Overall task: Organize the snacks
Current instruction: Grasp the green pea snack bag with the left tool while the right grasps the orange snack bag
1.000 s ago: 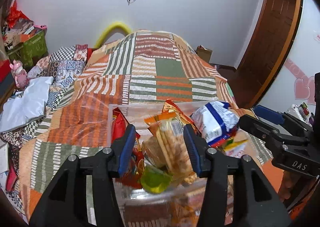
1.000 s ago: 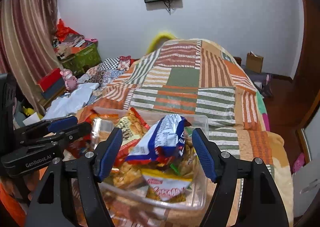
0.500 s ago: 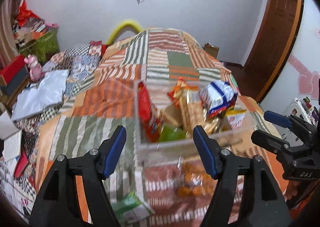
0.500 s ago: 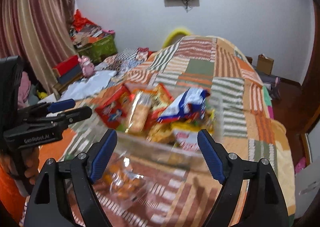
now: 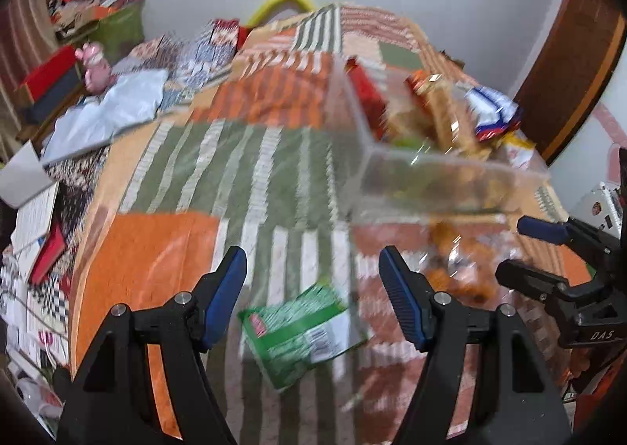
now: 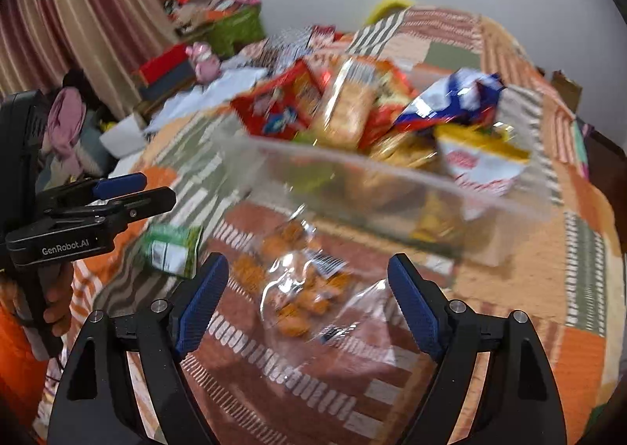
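A clear plastic bin (image 5: 450, 174) (image 6: 392, 190) full of snack packets stands on the patchwork bedspread. A green snack packet (image 5: 301, 331) (image 6: 172, 249) lies flat on the bed just beyond my left gripper (image 5: 313, 296), which is open and empty. A clear bag of orange snacks (image 6: 305, 288) (image 5: 458, 268) lies between the bin and my right gripper (image 6: 305, 300), which is open and empty over it. The right gripper also shows in the left wrist view (image 5: 548, 257), the left gripper in the right wrist view (image 6: 121, 194).
The bedspread (image 5: 235, 155) stretches to the far wall. Clutter lies off the bed's left side: a white sheet (image 5: 106, 116), a pink toy (image 5: 94, 67), red boxes (image 5: 47, 73), a green crate (image 6: 235, 26). A wooden door (image 5: 568, 49) is at right.
Both grippers have pulled back from the bin toward the near end of the bed and opened wider. The green packet and the clear bag have come into view.
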Available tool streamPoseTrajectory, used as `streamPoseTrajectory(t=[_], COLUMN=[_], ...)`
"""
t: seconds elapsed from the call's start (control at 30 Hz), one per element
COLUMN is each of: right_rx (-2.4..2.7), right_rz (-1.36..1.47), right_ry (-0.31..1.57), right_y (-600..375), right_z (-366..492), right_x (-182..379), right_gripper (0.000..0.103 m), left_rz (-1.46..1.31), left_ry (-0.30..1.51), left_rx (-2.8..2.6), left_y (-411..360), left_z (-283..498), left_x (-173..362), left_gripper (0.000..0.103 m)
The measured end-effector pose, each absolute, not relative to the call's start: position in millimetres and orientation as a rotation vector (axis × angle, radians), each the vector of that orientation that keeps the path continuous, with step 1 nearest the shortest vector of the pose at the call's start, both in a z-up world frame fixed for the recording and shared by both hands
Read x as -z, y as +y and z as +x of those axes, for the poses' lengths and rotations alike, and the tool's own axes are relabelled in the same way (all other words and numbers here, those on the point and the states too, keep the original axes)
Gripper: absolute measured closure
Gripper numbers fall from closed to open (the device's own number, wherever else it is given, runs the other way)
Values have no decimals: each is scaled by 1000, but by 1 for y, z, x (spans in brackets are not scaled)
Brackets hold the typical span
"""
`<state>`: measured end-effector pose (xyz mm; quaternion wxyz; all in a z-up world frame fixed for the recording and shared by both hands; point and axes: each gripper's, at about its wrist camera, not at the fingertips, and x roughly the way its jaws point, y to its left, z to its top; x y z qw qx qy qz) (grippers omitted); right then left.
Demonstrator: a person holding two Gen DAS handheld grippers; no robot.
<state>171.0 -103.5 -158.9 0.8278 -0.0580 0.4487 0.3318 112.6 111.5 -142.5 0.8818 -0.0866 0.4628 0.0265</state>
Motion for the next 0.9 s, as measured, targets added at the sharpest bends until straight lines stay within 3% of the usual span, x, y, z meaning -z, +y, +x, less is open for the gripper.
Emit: streamPoseTrajectory(t=[0.13,0.23,0.37,0.63,0.9], right_rx=[-723,-717,-712,-722,-729], right_rz=[-162,-200,-236,-288,-378], right_ry=[990,982,975,997,1036], right_y=[-90,-83,-78,-73,-68], right_z=[174,174,174,174,171], right_x=[173,177,180,187,202], right_gripper=[21,14,9,0,0], left_rz=[-181,-175,-176,-189,-159], left_ry=[1019,1041,1046,1041,1001], left_rx=[-75,-76,-84,-82,-92], left_y=[116,115,114,108,95], left_z=[107,101,94,91,90], left_x=[163,174,182,191,195], left_gripper=[34,33,20,10,12])
